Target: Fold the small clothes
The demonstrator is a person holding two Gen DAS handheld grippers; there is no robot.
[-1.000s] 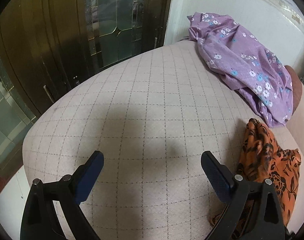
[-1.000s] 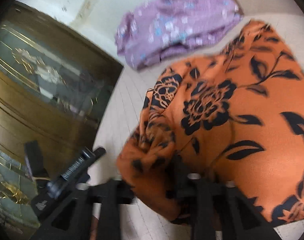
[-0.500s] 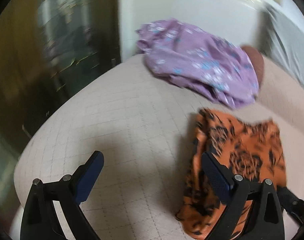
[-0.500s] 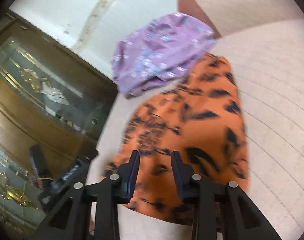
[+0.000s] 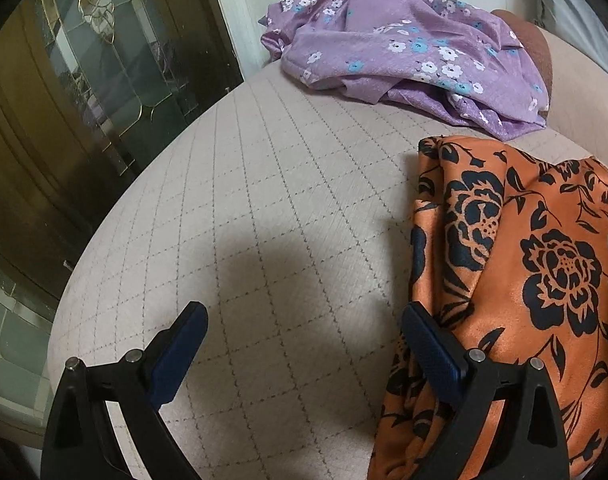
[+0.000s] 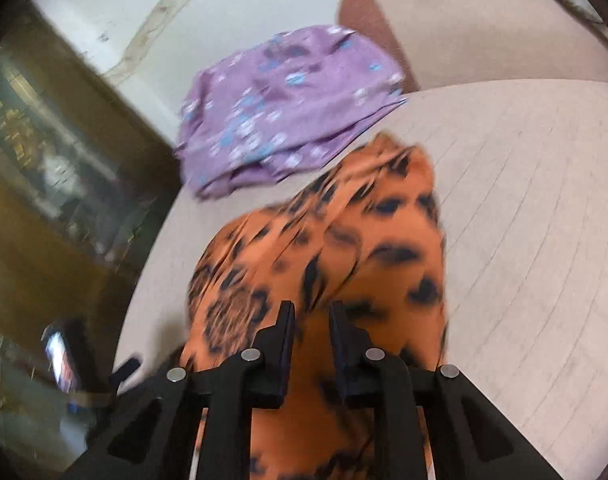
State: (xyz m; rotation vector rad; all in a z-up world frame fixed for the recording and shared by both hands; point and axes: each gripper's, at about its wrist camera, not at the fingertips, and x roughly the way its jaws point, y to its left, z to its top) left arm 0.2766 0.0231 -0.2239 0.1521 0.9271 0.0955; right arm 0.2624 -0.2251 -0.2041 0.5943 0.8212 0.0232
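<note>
An orange garment with a black flower print (image 5: 535, 272) lies on the beige quilted cushion (image 5: 288, 208) at the right of the left wrist view. My left gripper (image 5: 304, 344) is open and empty, with its right finger just at the garment's left edge. In the blurred right wrist view the same orange garment (image 6: 383, 232) lies under and ahead of my right gripper (image 6: 311, 320). Its jaws stand a narrow gap apart over the cloth, and I cannot tell whether they hold any of it.
A crumpled purple flowered garment (image 5: 407, 64) lies at the far edge of the cushion, also in the right wrist view (image 6: 288, 108). A dark wood and glass door (image 5: 84, 100) stands to the left. The cushion's rounded edge drops off at the left.
The right gripper has let the bunched orange garment down onto the cushion and drawn back over it. The left gripper's view has swung right, so the orange garment now fills its right side.
</note>
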